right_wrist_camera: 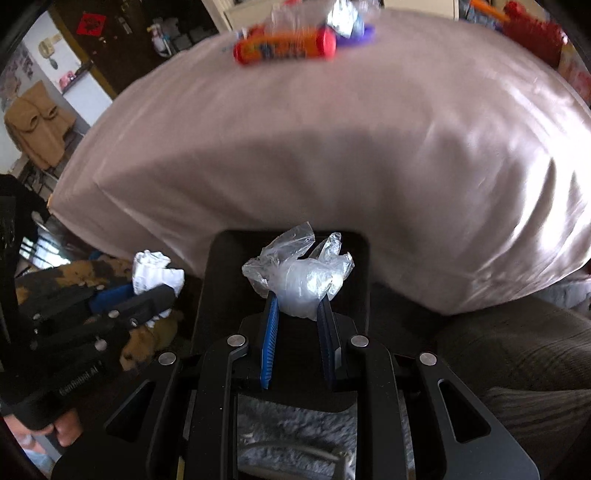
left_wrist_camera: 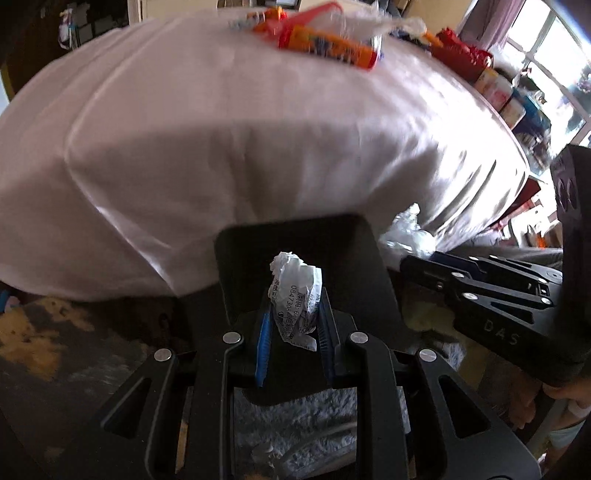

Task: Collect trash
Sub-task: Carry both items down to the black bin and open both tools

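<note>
My left gripper (left_wrist_camera: pixel 294 295) is shut on a crumpled printed paper receipt (left_wrist_camera: pixel 295 291), held in front of the table's near edge. My right gripper (right_wrist_camera: pixel 298 299) is shut on a crumpled clear plastic bag (right_wrist_camera: pixel 299 273), at about the same height. Each gripper shows in the other's view: the right one (left_wrist_camera: pixel 480 284) beside the left, the left one (right_wrist_camera: pixel 110 306) with its paper (right_wrist_camera: pixel 157 271). On the far side of the table lies an orange tube with a red cap (right_wrist_camera: pixel 286 46), also in the left wrist view (left_wrist_camera: pixel 328 46), among clear wrappers (left_wrist_camera: pixel 365 22).
A white cloth covers the table (left_wrist_camera: pixel 221 129) and hangs over its near edge. Red packets and boxes (left_wrist_camera: pixel 465 55) sit at the far right edge. A grey shaggy rug (right_wrist_camera: pixel 288 432) and a patterned floor (left_wrist_camera: pixel 33 336) lie below. A grey sofa cushion (right_wrist_camera: pixel 517 354) is on the right.
</note>
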A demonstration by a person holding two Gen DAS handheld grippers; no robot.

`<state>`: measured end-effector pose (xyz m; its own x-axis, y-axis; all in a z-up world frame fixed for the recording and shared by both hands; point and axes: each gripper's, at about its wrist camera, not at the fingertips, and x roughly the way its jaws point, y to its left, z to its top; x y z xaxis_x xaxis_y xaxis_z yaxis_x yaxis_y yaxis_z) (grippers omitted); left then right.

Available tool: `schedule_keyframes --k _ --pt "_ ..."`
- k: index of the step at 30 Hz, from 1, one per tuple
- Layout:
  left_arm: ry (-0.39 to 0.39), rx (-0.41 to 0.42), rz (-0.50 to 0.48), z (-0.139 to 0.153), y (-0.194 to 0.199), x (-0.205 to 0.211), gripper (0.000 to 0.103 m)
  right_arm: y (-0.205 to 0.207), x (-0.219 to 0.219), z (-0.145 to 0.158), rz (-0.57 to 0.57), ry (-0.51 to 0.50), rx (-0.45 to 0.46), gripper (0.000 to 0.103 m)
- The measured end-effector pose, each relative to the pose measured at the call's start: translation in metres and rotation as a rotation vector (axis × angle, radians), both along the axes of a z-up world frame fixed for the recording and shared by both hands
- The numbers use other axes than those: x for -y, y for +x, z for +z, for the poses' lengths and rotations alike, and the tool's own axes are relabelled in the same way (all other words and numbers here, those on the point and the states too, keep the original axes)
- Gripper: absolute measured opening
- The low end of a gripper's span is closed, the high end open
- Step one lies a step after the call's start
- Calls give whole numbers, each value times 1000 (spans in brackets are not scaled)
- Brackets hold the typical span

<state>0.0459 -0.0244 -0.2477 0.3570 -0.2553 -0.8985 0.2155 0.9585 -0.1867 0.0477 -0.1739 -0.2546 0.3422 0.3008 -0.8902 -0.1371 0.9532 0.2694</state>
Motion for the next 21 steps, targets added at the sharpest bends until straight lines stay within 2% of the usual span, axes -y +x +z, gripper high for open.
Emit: schedule_keyframes --k 8,12,13,15,21 --pt "4 -55 3 -20 3 -2 24 15 -4 -18 -5 9 -48 24" --pt "6 -68 6 -21 6 1 38 14 -2 -16 -18 15 -49 25" --pt "9 -68 5 -21 7 0 40 13 0 -15 -21 19 -48 28" --pt "18 -64 1 -20 6 0 48 14 2 -15 -24 30 -46 40" --pt "25 -47 -7 -11 3 0 64 12 12 1 -47 49 -10 58"
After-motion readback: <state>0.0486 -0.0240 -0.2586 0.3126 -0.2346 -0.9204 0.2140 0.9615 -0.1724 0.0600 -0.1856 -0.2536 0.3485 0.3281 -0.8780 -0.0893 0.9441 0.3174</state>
